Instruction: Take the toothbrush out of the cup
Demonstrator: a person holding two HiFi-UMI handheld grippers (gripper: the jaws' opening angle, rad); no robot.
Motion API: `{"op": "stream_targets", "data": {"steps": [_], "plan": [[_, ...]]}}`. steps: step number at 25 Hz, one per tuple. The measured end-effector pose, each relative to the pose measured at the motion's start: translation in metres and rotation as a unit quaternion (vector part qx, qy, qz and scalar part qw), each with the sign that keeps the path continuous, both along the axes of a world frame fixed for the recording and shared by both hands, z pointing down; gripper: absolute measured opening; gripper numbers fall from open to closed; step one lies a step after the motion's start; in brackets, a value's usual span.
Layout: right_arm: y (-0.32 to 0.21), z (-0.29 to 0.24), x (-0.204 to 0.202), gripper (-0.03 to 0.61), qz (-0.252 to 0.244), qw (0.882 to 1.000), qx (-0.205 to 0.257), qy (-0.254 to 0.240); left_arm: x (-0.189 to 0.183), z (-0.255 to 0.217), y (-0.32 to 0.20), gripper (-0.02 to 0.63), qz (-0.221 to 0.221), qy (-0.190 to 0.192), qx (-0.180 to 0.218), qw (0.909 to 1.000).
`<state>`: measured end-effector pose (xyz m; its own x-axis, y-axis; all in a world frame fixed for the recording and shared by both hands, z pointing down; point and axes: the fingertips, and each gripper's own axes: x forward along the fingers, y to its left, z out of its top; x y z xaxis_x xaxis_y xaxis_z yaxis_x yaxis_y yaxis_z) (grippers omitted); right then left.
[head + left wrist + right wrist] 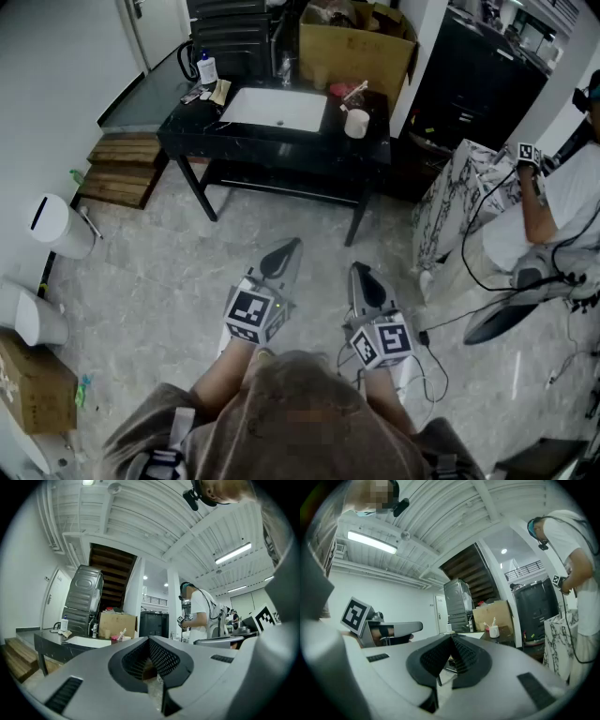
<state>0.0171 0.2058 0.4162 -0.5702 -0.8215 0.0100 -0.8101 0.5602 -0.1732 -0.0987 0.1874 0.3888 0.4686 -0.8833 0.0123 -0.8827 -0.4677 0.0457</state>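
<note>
Head view: your left gripper (289, 246) and right gripper (359, 270), both closed and empty, hover well apart from the white cup (357, 123) holding the toothbrush (493, 621) on the black table (281, 142) beside a white sink (277, 109).

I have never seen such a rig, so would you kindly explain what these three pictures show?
A person holds a pair of tongs in each hand: left tongs and right tongs. One picture is from a camera on the person's head, looking down; the other two are from cameras riding on the tongs. Both tongs are shut and empty. Ahead, a black table carries a white basin and a cup with a toothbrush in it.
</note>
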Motion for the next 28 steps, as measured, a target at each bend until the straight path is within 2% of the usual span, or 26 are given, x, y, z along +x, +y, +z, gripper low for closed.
{"op": "stream_targets", "data": {"steps": [11,21,28], "plan": [[0.003,0.002,0.007,-0.001,-0.025,1.0,0.003,-0.004,0.017,-0.006,0.0,0.002,0.006,-0.002,0.003,1.0],[0.003,0.013,0.05,0.0,-0.036,0.999,-0.001,-0.003,0.052,0.008,0.005,0.002,-0.001,0.006,0.001,1.0],[-0.004,0.017,0.061,0.0,-0.035,0.999,-0.002,-0.004,0.06,0.011,-0.006,0.002,-0.002,0.014,-0.005,0.9999]]}}
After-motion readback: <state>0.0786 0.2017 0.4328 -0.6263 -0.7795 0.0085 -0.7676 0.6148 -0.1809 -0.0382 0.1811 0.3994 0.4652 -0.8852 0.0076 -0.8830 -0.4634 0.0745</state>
